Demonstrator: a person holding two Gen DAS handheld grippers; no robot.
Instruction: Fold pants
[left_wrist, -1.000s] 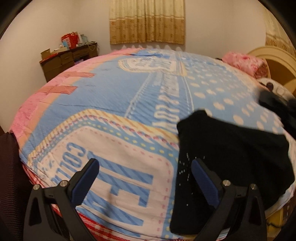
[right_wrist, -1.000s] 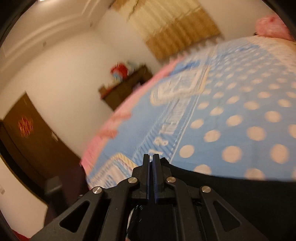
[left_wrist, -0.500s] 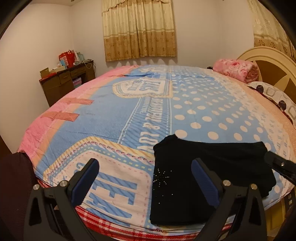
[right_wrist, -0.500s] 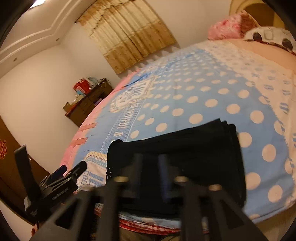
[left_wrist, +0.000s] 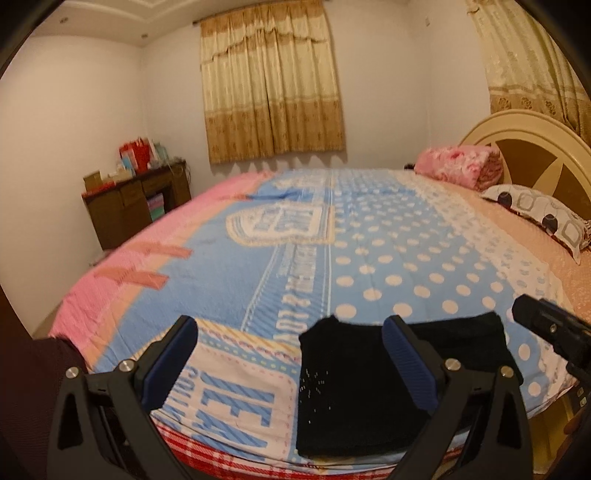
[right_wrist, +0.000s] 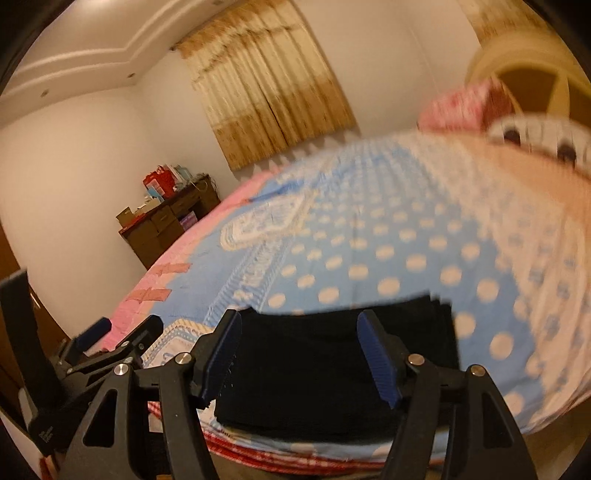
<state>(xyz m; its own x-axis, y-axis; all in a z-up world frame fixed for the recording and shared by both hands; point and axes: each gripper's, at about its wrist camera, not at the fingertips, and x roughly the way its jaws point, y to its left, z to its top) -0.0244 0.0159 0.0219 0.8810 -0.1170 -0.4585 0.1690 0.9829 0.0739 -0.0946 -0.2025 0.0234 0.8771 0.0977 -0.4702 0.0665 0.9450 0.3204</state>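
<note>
The black pants (left_wrist: 347, 384) lie folded into a flat rectangle near the front edge of the bed (left_wrist: 295, 266), with small sparkly dots on the left part. They also show in the right wrist view (right_wrist: 314, 369). My left gripper (left_wrist: 291, 365) is open and empty, held back from the bed's front edge, left of the pants' middle. My right gripper (right_wrist: 299, 354) is open and empty, pulled back in front of the pants. Its body shows at the right edge of the left wrist view (left_wrist: 554, 328).
The bed has a blue, pink and polka-dot cover. A pink rolled blanket (left_wrist: 461, 166) and a patterned pillow (left_wrist: 539, 218) lie by the headboard (left_wrist: 535, 147). A brown desk (left_wrist: 136, 206) with boxes stands at the far left wall. Curtains (left_wrist: 273, 81) hang behind.
My right gripper was shut on the pants; it has let go, opened and pulled back. Both grippers have drawn away from the bed, and the pants now lie folded and flat.
</note>
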